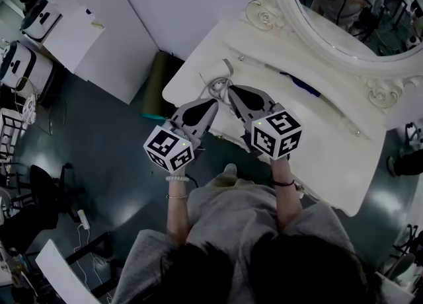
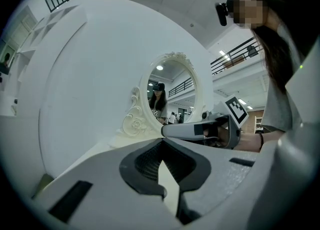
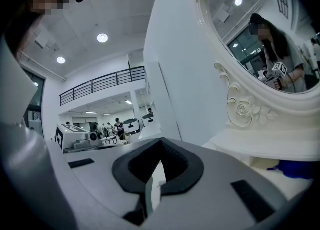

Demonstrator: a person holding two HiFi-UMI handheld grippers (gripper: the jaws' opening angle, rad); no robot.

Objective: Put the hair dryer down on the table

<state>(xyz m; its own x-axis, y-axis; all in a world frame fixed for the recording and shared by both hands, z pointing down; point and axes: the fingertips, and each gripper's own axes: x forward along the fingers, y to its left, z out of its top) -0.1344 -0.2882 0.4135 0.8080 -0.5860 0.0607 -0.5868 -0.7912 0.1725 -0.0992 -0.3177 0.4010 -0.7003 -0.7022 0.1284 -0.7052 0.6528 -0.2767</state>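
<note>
l. gripper (image 1: 213,102) and r. gripper (image 1: 232,89) side by side over table (image 1: 330,157), jaws closed, holding nothing; grey cord (image 1: 219,85) at tips, partly hidden.

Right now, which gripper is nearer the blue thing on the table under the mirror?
Right. The right gripper is over the table, just left of the blue thing. The left gripper is farther left, beyond the right one.

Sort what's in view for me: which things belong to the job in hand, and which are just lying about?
Job: left gripper, tongs shut, empty; right gripper, the same; white table; coiled grey cord, perhaps the dryer's. The dryer itself can't be made out.
Lying about: oval mirror; blue item on the table.
</note>
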